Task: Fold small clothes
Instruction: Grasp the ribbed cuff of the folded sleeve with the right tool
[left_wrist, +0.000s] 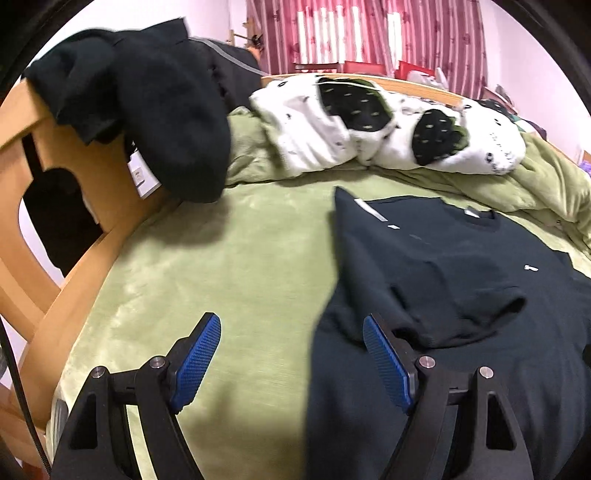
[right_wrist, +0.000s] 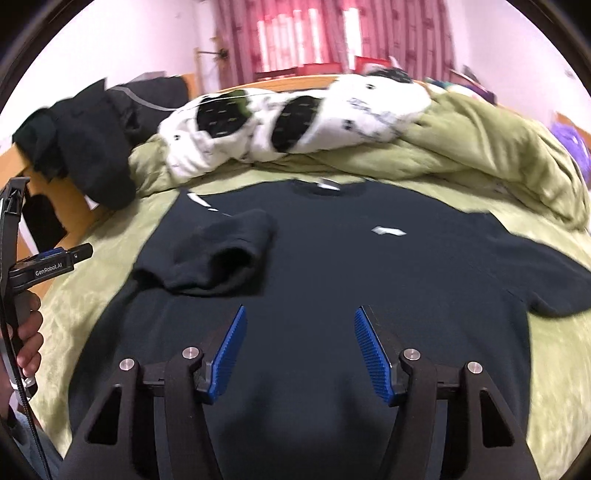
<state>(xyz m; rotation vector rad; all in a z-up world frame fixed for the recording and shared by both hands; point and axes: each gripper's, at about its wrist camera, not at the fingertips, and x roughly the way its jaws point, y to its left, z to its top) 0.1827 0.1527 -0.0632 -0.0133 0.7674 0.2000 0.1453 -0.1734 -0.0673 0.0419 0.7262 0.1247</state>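
A bedroom with red curtains (left_wrist: 369, 33) at the back; the work surface is a bed under a green blanket (left_wrist: 229, 266), with a wooden bed frame (left_wrist: 55, 155) at the side draped in dark clothes (left_wrist: 147, 107).

From the left wrist view, the left gripper (left_wrist: 291, 343) hangs over the blanket with its jaws well apart and nothing between them. Bare blanket lies under the left finger, and the edge of the black T-shirt (left_wrist: 461, 266) lies under the right finger. The shirt spreads ahead and to the right of the fingers, collar at the far end. One sleeve (left_wrist: 461, 314) is folded in over the body, just beyond the right finger. A white and black spotted quilt (left_wrist: 388, 125) is bunched far ahead.

From the right wrist view, the right gripper (right_wrist: 299, 332) hovers over the lower middle of the shirt (right_wrist: 351, 266), jaws partly open and empty. The shirt's long axis runs straight ahead of the fingers. The folded sleeve (right_wrist: 221, 254) sits ahead to the left; the other sleeve (right_wrist: 546, 280) lies spread flat to the right, nearer this gripper, so folding it in looks like this hand's job. The left gripper (right_wrist: 79, 253) and the hand (right_wrist: 29, 328) holding it show at the far left.
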